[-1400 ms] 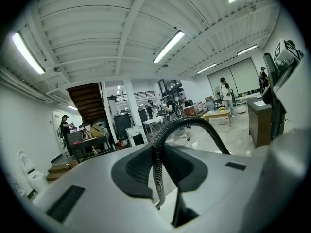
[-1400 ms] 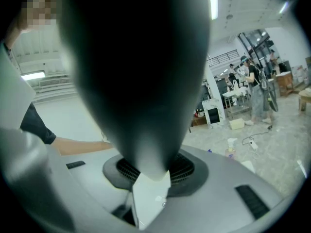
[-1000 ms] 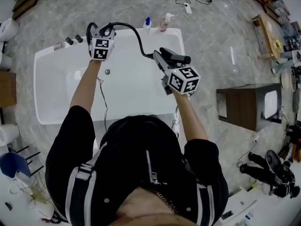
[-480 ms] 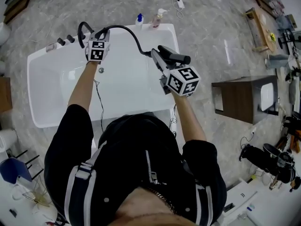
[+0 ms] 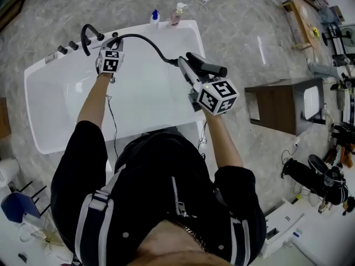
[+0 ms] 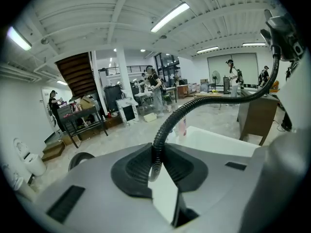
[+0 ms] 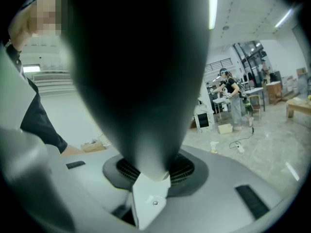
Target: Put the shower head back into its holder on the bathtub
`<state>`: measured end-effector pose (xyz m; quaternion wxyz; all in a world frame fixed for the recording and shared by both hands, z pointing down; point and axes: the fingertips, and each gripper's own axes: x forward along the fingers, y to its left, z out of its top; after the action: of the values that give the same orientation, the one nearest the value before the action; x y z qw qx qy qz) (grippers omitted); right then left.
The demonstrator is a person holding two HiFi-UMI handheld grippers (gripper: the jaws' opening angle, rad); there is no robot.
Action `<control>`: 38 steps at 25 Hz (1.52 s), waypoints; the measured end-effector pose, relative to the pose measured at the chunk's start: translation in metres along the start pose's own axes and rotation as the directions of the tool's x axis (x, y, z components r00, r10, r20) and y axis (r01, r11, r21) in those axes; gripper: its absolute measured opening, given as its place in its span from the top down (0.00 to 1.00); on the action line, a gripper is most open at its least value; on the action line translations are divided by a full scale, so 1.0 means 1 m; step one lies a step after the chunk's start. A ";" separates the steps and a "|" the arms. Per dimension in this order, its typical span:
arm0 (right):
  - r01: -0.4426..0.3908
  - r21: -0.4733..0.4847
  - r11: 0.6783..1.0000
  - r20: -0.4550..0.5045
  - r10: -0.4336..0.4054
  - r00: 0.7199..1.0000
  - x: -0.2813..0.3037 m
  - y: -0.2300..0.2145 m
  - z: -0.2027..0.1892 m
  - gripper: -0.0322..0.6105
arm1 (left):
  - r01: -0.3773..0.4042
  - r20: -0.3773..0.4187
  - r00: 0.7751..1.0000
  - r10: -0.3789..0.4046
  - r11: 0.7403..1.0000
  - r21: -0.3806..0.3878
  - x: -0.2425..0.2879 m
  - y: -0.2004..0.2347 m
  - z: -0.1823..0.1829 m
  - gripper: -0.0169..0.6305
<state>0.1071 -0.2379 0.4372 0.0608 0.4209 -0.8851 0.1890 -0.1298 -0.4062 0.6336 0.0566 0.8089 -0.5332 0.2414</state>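
Nearby, faucet (image 5: 84, 37) beside hose (image 5: 150, 42).

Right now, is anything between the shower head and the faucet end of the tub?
Only the left gripper, shut on the hose beside the faucet, stands between; the shower head otherwise faces open bathtub. Holder not discernible.

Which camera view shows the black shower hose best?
The head view: the shower hose shows its run from the left hand-held gripper to the shower head. The left gripper view shows the clamped part close up; the right gripper view shows only the shower head.
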 end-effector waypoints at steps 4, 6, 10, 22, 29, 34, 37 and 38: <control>-0.001 -0.003 1.000 -0.004 0.001 1.000 -0.001 0.004 -0.001 0.75 | 0.008 -0.041 0.999 -0.008 1.000 -0.006 0.005 -0.005 -0.023 0.85; -0.006 -0.004 1.000 -0.008 0.006 1.000 0.000 0.008 -0.001 0.75 | 0.008 -0.058 0.998 -0.009 1.000 -0.012 0.005 -0.005 -0.030 0.85; -0.021 -0.012 1.000 -0.019 0.021 1.000 0.003 0.014 -0.002 0.75 | -0.008 -0.083 0.997 0.006 1.000 -0.027 0.010 -0.002 -0.041 0.85; -0.069 0.004 0.998 -0.023 0.069 0.997 0.016 0.030 -0.005 0.75 | -0.035 -0.156 0.987 0.028 0.998 -0.042 0.028 0.009 -0.075 0.85; -0.115 -0.009 0.993 0.019 0.116 0.993 0.018 0.041 0.002 0.75 | -0.017 -0.195 0.981 -0.001 0.996 -0.089 0.035 0.007 -0.092 0.85; -0.152 -0.027 0.988 0.039 0.153 0.987 0.013 0.059 0.019 0.75 | 0.001 -0.193 0.981 -0.024 0.993 -0.120 0.040 0.000 -0.099 0.85; -0.160 -0.048 0.986 0.044 0.162 0.986 0.012 0.065 0.026 0.75 | 0.021 -0.199 0.979 -0.049 0.990 -0.143 0.037 -0.008 -0.099 0.85; -0.162 -0.046 0.986 0.048 0.164 0.985 0.013 0.065 0.028 0.75 | 0.029 -0.197 0.979 -0.060 0.987 -0.159 0.036 -0.012 -0.098 0.83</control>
<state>0.0504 -0.2203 0.3965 0.0313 0.3503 -0.9217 0.1637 -0.1405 -0.3964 0.7379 0.1785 0.7852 -0.5236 0.2784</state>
